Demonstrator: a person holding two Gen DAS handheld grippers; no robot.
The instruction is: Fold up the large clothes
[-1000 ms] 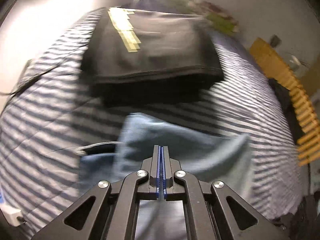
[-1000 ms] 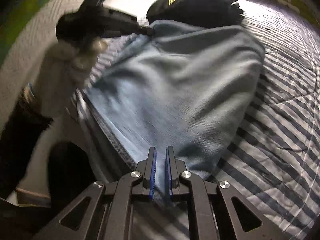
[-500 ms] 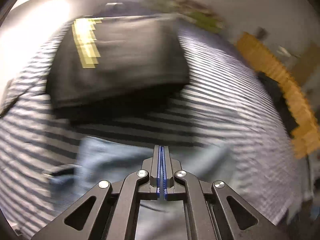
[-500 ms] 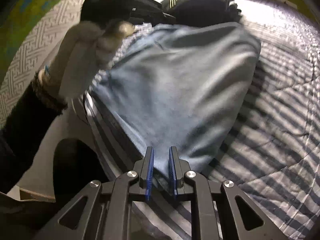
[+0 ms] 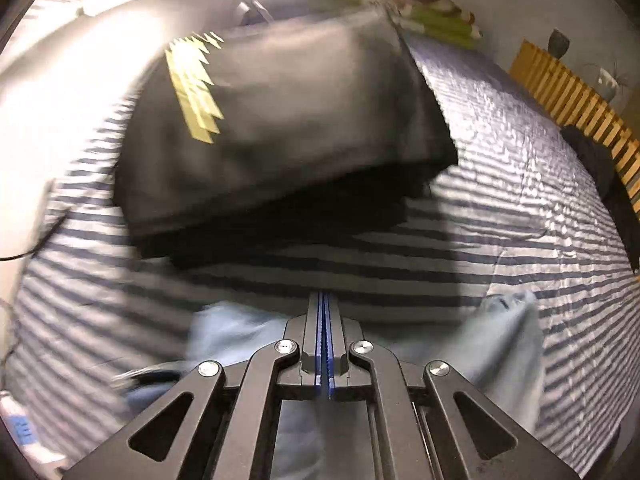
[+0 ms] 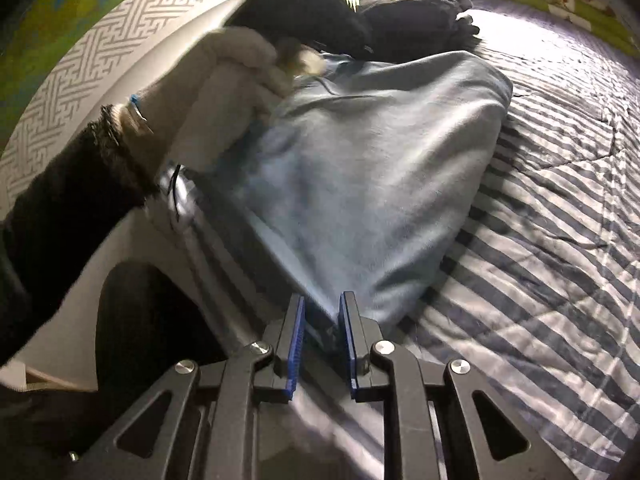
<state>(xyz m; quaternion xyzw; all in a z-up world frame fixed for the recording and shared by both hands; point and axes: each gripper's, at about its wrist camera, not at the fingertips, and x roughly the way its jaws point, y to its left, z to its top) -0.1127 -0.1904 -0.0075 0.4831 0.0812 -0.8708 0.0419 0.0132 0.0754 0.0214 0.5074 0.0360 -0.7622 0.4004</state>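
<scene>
A light blue garment [image 6: 360,180] lies folded over on the striped bed cover [image 6: 540,240]. My right gripper [image 6: 322,304] stands open at the garment's near corner, with the cloth edge loose between its fingers. In the right wrist view my left gripper [image 6: 316,12], held by a white-gloved hand [image 6: 224,92], is at the garment's far corner. In the left wrist view my left gripper [image 5: 323,300] is shut, and the blue garment [image 5: 500,340] bunches up around its fingers from below. The pinch itself is blurred.
A stack of folded black clothes [image 5: 280,120] with a yellow print lies just beyond the blue garment. Green patterned bedding [image 5: 432,20] sits at the bed's far end. A wooden slatted frame [image 5: 572,96] runs along the right. The bed edge and a dark sleeve [image 6: 60,208] are at the left.
My right gripper's fingers have spread apart, freeing the cloth edge. The gloved hand with my left gripper has moved nearer along the garment's left side, and the cloth has sunk lower beneath it.
</scene>
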